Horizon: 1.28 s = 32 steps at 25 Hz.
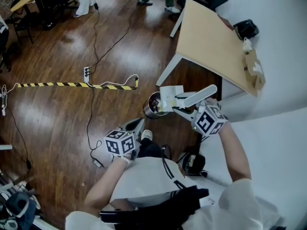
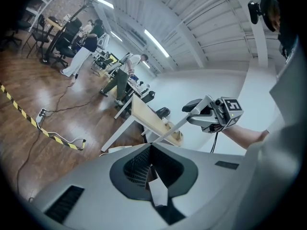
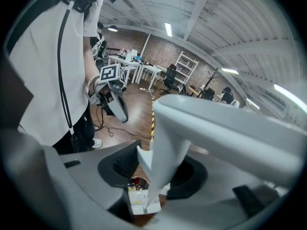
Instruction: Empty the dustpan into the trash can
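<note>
The white plastic dustpan [image 1: 171,96] is held just above the small round metal trash can [image 1: 149,105], which stands on the dark wooden floor [image 1: 57,123] near a leg of the light wooden table [image 1: 211,42]. The dustpan's long pale handle [image 1: 200,95] is clamped between the jaws of the right hand-held gripper [image 1: 183,110]. The left hand-held gripper [image 2: 150,146] is seen lower, close to the person's body, with its jaws brought together.
</note>
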Each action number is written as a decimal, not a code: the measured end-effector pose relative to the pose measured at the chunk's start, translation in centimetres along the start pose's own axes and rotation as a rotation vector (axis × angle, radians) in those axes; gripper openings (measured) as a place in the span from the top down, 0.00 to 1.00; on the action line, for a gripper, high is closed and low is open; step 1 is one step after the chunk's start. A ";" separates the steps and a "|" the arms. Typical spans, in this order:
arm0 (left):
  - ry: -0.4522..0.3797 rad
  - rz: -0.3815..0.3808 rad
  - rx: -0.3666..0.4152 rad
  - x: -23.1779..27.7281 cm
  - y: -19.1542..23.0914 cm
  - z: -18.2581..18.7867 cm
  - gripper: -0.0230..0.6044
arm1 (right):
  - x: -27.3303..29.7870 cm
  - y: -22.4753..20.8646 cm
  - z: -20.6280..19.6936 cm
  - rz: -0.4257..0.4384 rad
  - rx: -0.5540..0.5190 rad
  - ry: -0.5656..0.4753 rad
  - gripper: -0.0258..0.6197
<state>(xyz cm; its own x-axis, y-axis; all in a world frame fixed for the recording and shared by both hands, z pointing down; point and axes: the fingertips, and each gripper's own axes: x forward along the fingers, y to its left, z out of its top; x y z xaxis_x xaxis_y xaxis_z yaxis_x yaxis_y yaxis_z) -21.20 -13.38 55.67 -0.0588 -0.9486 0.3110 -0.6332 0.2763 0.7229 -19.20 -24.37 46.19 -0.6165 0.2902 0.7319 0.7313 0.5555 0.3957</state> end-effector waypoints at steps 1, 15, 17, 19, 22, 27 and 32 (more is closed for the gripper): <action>-0.007 0.000 -0.004 -0.2 0.0 0.0 0.98 | 0.2 0.1 0.2 0.006 -0.008 0.001 0.69; -0.069 -0.006 -0.043 -2.9 0.6 0.8 0.98 | 2.6 5.0 4.0 0.135 -0.165 0.038 0.69; -0.077 -0.008 -0.048 -3.2 0.7 1.0 0.98 | 2.9 5.0 4.3 0.134 -0.178 0.045 0.69; -0.082 -0.011 -0.055 -3.5 0.7 1.1 0.98 | 3.0 4.6 4.5 0.129 -0.182 0.051 0.69; -0.087 -0.010 -0.068 -3.8 1.0 1.0 0.98 | 3.3 4.8 4.8 0.142 -0.192 0.055 0.69; -0.095 -0.015 -0.066 -4.3 1.2 1.2 0.98 | 3.6 4.9 5.0 0.137 -0.185 0.067 0.69; -0.090 -0.017 -0.062 -4.7 1.6 1.2 0.98 | 3.5 4.2 4.3 0.100 -0.137 0.065 0.69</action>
<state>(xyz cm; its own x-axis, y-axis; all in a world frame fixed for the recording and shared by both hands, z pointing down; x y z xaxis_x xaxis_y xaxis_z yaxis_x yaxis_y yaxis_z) -22.82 -8.69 54.66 -0.1198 -0.9624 0.2437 -0.5860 0.2667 0.7651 -19.57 -17.70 48.04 -0.5221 0.2851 0.8038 0.8235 0.4139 0.3880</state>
